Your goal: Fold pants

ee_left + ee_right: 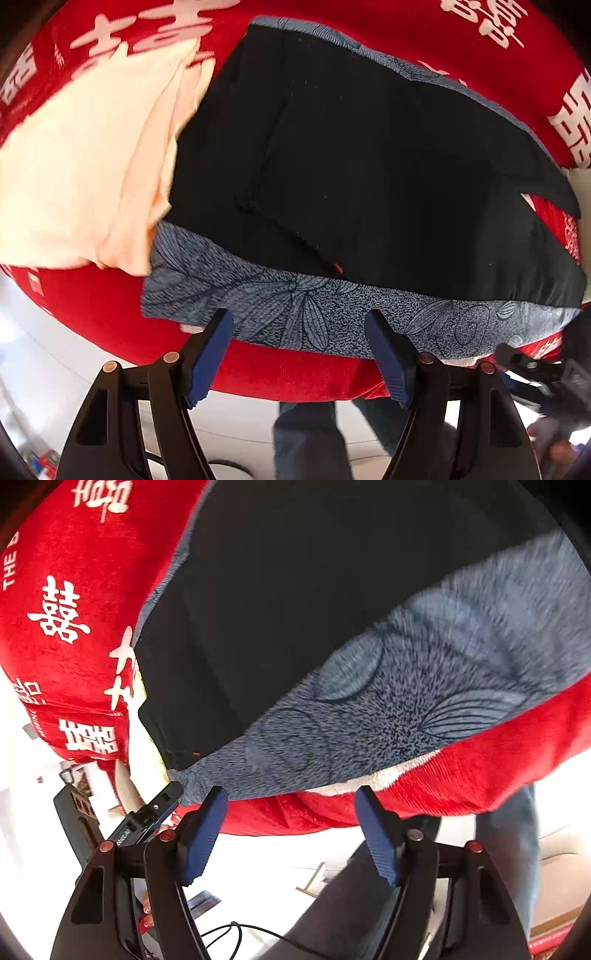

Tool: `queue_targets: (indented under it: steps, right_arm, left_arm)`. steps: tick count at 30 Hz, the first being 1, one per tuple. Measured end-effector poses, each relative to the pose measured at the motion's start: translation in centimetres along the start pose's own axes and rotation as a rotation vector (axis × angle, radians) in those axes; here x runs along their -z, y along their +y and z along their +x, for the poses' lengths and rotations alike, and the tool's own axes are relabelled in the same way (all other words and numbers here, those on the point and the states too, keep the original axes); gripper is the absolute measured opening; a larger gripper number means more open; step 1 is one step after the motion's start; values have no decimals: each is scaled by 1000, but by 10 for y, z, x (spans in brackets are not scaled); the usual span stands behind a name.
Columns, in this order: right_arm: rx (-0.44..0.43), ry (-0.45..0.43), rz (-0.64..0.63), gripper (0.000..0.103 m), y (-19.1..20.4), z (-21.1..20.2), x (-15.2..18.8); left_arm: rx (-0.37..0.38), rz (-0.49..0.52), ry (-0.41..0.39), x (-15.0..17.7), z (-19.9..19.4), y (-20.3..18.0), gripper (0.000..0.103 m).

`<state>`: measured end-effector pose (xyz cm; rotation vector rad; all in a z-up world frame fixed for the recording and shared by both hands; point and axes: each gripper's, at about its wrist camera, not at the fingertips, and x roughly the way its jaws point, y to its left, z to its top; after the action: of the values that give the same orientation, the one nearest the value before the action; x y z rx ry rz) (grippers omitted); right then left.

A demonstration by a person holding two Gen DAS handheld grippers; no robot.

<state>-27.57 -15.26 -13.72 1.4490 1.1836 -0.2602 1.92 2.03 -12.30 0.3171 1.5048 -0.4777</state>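
Black pants (369, 166) lie folded flat on a blue-grey flower-print cloth (295, 310), over a red blanket (295, 373) with white characters. My left gripper (299, 321) is open and empty, its blue fingertips over the near edge of the print cloth, short of the pants. In the right wrist view the pants (295, 609) fill the middle, on the print cloth (406, 709). My right gripper (291, 797) is open and empty at the near edge of the cloth and the red blanket (480, 775).
A cream cloth (81, 177) lies left of the pants, partly on them. The person's legs in jeans (310, 435) stand below the table edge. The other gripper (147, 816) shows at the left in the right wrist view. A black cable (236, 934) lies on the floor.
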Motion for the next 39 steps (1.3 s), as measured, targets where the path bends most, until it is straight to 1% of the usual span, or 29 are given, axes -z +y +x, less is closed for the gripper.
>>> queue_targets:
  steps: [4,7,9,10,12,13,14,15,16,17,19,22,25,27,29,32,35,39]
  right_arm:
    - [-111,22,35,75,-17,23,0]
    - [-209,2,50,75,-21,30,0]
    - [-280,-17,72,70,-21,33,-2]
    - [-298,-25,84,70,-20,34,-4]
    - [-332,-49,97,69,-16,34,-8]
    - [-337,-56,99,63,-13,31,-12]
    - [-334,-61,109,46,-12,31,-15]
    - [-340,-57,133,33,-12,33,-19]
    - [-366,-47,162,10,-11,34,-22]
    - [-391,-48,172,10,-10,33,-25]
    - [-431,-46,116,10,5,20,-27]
    - [-479,-43,58,10,25,3,-29]
    - [-494,-47,24,10,39,-7,-33]
    - [-503,-45,26,10,42,-8,-37]
    - [-517,-42,45,10,38,-11,-39]
    - [-524,-36,49,10,29,-15,-39]
    - [-523,-25,45,10,32,-12,-41]
    - [-509,-13,29,10,37,-12,-44]
  left_arm:
    - [39,-30,7,9,5,4,76]
    - [75,-49,17,16,7,9,76]
    - [95,-61,31,19,8,12,76]
    - [97,-68,38,19,10,12,76]
    - [123,-90,49,20,12,14,76]
    - [137,-97,49,22,10,16,76]
    - [147,-104,47,22,11,17,76]
    - [154,-109,46,22,12,18,76]
    - [158,-116,51,21,15,16,76]
    - [171,-125,58,22,15,16,76]
    - [212,-153,63,23,16,17,76]
    - [284,-211,50,24,17,26,76]
    - [348,-271,35,23,15,33,76]
    - [396,-314,48,28,12,41,76]
    - [431,-351,51,40,7,52,76]
    - [402,-366,65,55,9,63,76]
    - [438,-417,59,48,18,70,76]
    - [484,-441,4,35,13,76,76]
